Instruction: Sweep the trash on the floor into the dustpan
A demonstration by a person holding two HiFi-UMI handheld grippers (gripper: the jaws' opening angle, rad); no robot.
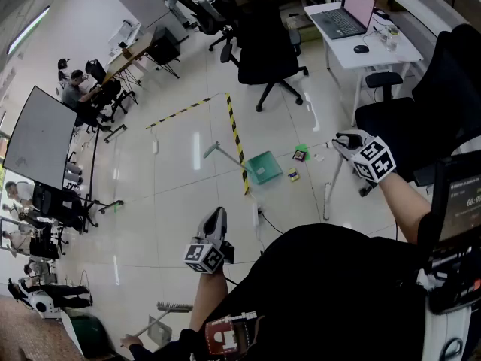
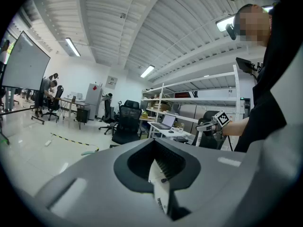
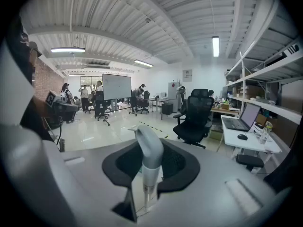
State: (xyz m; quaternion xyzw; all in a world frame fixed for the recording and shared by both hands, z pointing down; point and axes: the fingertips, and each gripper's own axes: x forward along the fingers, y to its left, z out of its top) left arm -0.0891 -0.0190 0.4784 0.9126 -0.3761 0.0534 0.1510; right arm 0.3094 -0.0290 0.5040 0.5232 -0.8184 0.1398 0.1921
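Observation:
A green dustpan [image 1: 263, 167] lies on the pale floor by the striped tape, its grey handle [image 1: 213, 151] pointing left. Small trash lies just right of it: a green scrap [image 1: 301, 150], a dark red piece [image 1: 299, 156], a dark and yellow piece [image 1: 293, 175]. My right gripper [image 1: 348, 143] [image 3: 144, 174] is shut on a white pole with a grey grip [image 3: 147, 148]; that pole [image 1: 329, 190] slants down to the floor right of the trash. My left gripper [image 1: 213, 236] [image 2: 158, 183] is shut on a second white pole [image 2: 156, 176] with a grey grip [image 1: 216, 221]; its lower end is hidden.
A black office chair [image 1: 267, 47] stands beyond the dustpan. At the back right is a white desk [image 1: 391, 51] with a laptop [image 1: 347, 13], and another black chair [image 1: 421, 119] is close on the right. Yellow-black tape [image 1: 234, 138] marks the floor. A hand [image 1: 131, 343] holds another brush [image 1: 173, 307] at bottom left.

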